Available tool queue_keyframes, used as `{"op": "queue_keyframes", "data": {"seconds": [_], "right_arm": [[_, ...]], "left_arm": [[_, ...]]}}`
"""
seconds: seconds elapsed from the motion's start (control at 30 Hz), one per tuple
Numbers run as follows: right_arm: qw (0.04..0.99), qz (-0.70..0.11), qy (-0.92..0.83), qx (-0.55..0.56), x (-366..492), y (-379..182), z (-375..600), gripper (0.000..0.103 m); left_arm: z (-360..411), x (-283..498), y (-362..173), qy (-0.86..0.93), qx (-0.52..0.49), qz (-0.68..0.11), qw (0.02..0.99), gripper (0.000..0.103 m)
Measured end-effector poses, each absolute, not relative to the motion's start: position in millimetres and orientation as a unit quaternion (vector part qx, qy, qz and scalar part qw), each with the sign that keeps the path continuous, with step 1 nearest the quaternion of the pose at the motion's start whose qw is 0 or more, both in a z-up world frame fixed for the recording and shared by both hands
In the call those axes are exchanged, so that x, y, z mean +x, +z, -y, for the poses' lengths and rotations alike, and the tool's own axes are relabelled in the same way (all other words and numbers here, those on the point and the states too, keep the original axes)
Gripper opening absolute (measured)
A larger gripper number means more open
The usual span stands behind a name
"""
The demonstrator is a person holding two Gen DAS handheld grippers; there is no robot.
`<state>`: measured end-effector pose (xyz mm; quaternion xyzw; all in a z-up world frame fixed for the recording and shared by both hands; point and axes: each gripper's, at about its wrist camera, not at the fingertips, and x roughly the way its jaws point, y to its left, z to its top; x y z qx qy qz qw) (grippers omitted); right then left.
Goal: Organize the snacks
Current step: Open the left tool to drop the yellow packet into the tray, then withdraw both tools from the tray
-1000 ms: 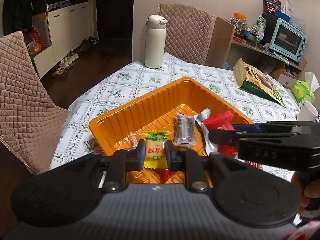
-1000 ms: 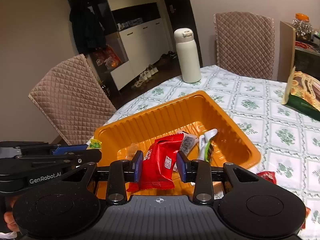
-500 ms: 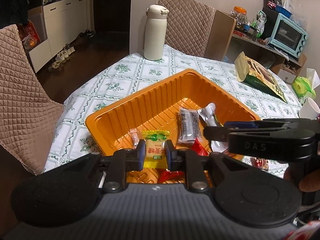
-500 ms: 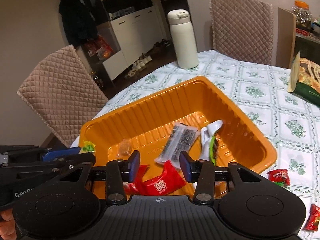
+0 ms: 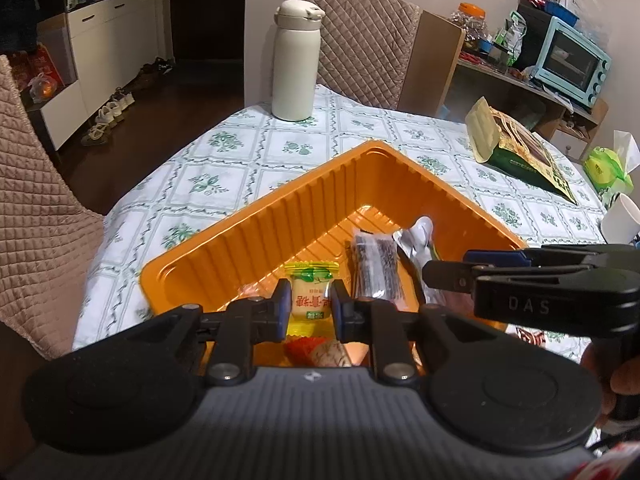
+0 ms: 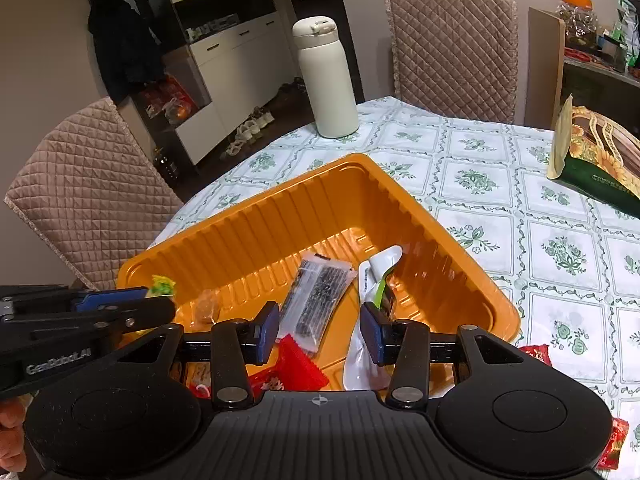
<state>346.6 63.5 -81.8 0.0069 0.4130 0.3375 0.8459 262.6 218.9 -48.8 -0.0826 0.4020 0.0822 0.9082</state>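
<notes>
An orange tray (image 5: 280, 216) (image 6: 280, 216) sits on the patterned tablecloth. My left gripper (image 5: 307, 308) is shut on a yellow snack packet (image 5: 311, 294) with a green top, held over the tray's near side. My right gripper (image 6: 319, 330) is open and empty above the tray. Under it lies a red snack packet (image 6: 298, 368). In the tray also lie a dark clear-wrapped bar (image 6: 318, 300) (image 5: 376, 272) and a white-green packet (image 6: 378, 276). A small clear-wrapped candy (image 6: 206, 308) lies near the tray's left side.
A cream thermos (image 5: 294, 62) (image 6: 326, 78) stands behind the tray. A large green-yellow snack bag (image 5: 516, 152) (image 6: 600, 160) lies at the right. Red packets (image 6: 534, 352) lie on the cloth right of the tray. A white cup (image 5: 622, 220) and quilted chairs (image 6: 92, 192) surround the table.
My right gripper opened and let the red packet fall into the tray. Both grippers moved forward over the tray. The left still holds the yellow packet.
</notes>
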Motion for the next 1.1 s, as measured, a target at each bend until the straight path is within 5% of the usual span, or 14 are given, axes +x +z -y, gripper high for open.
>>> {"op": "queue_keyframes", "data": {"seconds": [0.23,0.33,1.1], "right_arm": [[0.849,-0.413,0.329,0.012,353,-82,-60,0.045],[0.849,-0.414,0.328,0.015,353,-82,-58,0.045],[0.850,-0.400,0.339,0.049,300,-54,-19,0.046]], "left_arm": [[-218,281,-57,0.076,-0.077,-0.410,0.906,0.021],[-219,281,-59,0.075,-0.080,-0.414,0.903,0.039],[-195,217,-23,0.086,-0.098,-0.397,0.908,0.039]]}}
